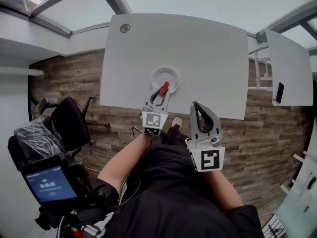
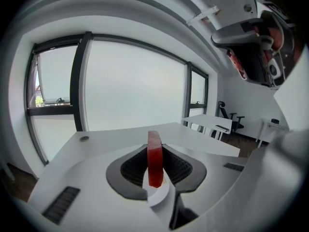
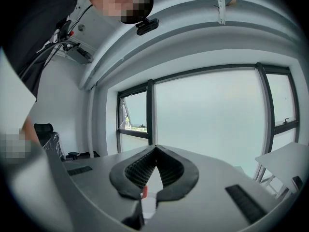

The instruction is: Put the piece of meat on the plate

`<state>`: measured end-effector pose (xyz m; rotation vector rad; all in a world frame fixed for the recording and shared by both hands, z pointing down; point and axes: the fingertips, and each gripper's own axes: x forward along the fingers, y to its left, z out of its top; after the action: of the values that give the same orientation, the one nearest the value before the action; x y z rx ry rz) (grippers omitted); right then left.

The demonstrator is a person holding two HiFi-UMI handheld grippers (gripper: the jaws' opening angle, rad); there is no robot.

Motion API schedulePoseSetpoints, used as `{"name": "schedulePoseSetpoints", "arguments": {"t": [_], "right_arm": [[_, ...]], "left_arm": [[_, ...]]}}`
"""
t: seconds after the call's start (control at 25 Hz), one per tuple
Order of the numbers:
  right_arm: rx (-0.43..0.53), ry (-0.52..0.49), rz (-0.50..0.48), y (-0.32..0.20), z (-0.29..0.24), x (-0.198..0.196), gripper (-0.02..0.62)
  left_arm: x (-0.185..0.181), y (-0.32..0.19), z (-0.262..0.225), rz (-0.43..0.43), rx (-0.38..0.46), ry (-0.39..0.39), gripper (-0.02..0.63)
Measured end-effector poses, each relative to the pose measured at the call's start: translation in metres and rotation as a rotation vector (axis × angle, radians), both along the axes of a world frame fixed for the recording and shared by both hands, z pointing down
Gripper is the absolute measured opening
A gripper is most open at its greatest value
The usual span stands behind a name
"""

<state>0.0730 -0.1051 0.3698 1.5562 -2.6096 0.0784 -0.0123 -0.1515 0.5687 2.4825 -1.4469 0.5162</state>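
The white worktop [image 1: 198,48] fills the upper half of the head view, and on its near side sits the round white plate [image 1: 168,69], bare inside as far as that view shows. The left tool [image 1: 159,94] reaches in from the worktop's near edge and hangs by the plate's near rim, nose tipped down. It is clenched on the piece of meat [image 1: 164,88], a thin red slice standing on edge between the two dark ribbed pads, with its top poking out past the tips. So the meat is in the left tool's grip, over the plate's near rim rather than its middle, and no view shows whether it touches the plate. The right tool [image 1: 196,106] waits beside it, just off the worktop's edge, tips pressed together and grasping nothing. It looks best kept there, out of the way. The step in hand looks like the set-down. To do it well, the person should probably carry the slice a touch further in toward the plate's centre. Then they should lower it until its bottom edge rests, and only then ease the grip. A slice this thin will likely topple flat, so there should be rim to spare on both sides.
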Motion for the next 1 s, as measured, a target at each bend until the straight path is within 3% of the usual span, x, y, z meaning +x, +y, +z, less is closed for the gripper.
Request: {"name": "schedulePoseSetpoints", "arguments": {"t": [0.28,0.64,1.0], "right_arm": [[-0.019,0.009,-0.003,-0.002,0.007,0.0,0.003],[-0.095,0.01,0.077,-0.004,0.025,0.023,0.003],[-0.07,0.029,0.052,-0.009,0.036,0.025,0.003]], "left_arm": [[-0.003,-0.01,0.034,0.012,-0.058,-0.03,0.092],[-0.001,-0.021,0.062,0.058,-0.105,-0.043,0.092],[0.005,-0.03,0.118,0.072,-0.212,-0.06,0.092]]}}
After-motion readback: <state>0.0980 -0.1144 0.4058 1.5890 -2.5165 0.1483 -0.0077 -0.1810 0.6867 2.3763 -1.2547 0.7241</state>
